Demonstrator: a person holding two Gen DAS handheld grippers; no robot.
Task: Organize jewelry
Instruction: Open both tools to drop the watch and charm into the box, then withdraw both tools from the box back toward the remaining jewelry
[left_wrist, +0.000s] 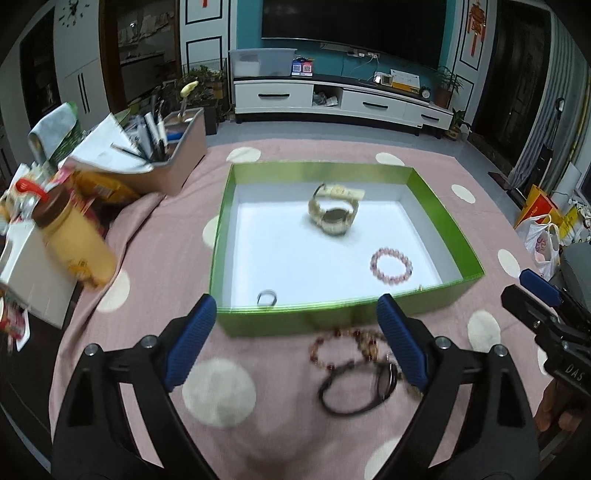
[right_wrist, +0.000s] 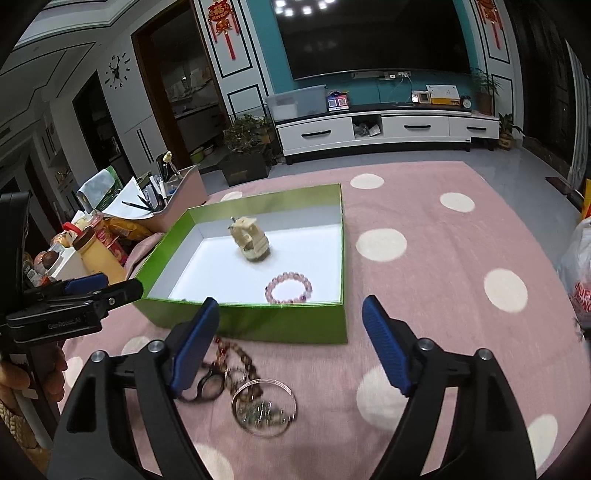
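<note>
A green box (left_wrist: 225, 206) (right_wrist: 258, 325) with a white floor stands on the pink dotted cloth. Inside lie a gold watch (left_wrist: 334, 212) (right_wrist: 251, 240), a pink bead bracelet (left_wrist: 391, 266) (right_wrist: 289, 288) and a small ring (left_wrist: 266, 297). In front of the box lies a pile of loose jewelry: a reddish bead strand (left_wrist: 343, 345) (right_wrist: 229, 354), a dark cord with a ring (left_wrist: 354, 391) (right_wrist: 208, 386) and a thin silver bangle (right_wrist: 264, 408). My left gripper (left_wrist: 295, 339) is open above the pile with nothing between its fingers. My right gripper (right_wrist: 291, 343) is open too, with nothing held.
At the left stand a yellow bottle (left_wrist: 79, 243) (right_wrist: 99, 254), snack packs and a pen holder bin (left_wrist: 177, 155). A white plastic bag (right_wrist: 580, 280) sits at the right edge. Pink cloth (right_wrist: 443, 258) stretches to the right of the box.
</note>
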